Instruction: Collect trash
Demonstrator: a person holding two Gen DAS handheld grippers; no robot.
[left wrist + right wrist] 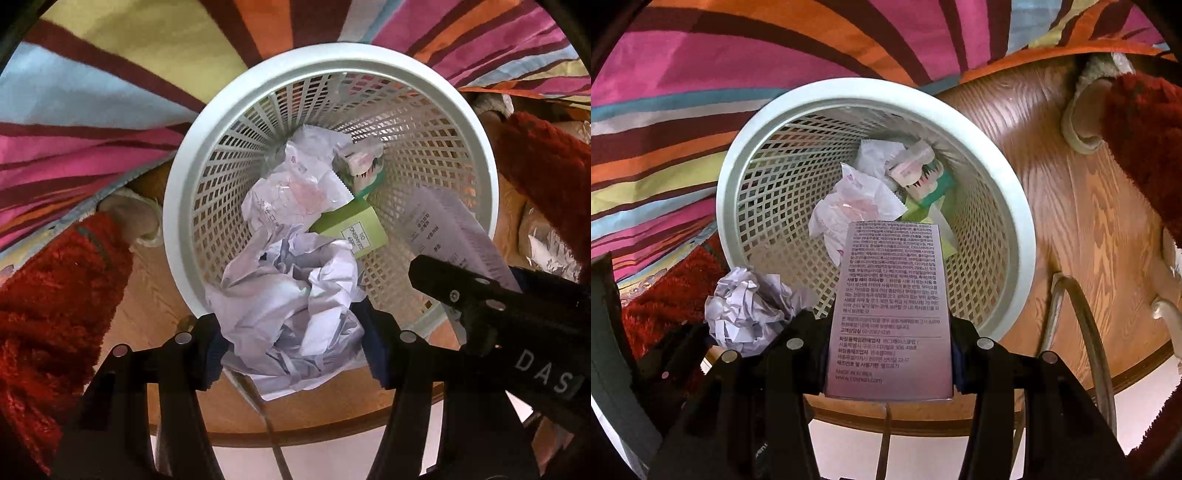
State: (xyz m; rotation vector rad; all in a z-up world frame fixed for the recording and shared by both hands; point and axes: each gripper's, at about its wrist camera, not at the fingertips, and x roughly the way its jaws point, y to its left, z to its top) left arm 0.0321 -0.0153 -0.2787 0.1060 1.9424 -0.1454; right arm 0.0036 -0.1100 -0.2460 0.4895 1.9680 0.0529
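A white mesh waste basket (192, 192) (727, 177) stands on the wood floor and holds white wrappers (295, 184) (849, 206) and a green box (354, 229). My left gripper (295, 343) is shut on a crumpled white paper ball (291, 295) over the basket's near rim; the ball also shows in the right wrist view (750, 310). My right gripper (890, 354) is shut on a pale pink printed carton (890, 310), held over the basket's near rim; the carton also shows in the left wrist view (454, 236).
A striped multicoloured bedcover (92, 103) (683, 110) hangs behind the basket. Red fuzzy trouser legs (48, 288) (1145, 140) and slippered feet (129, 210) (1082, 118) stand on both sides. Crumpled foil (554, 254) lies at the right. A cable (1086, 332) runs across the floor.
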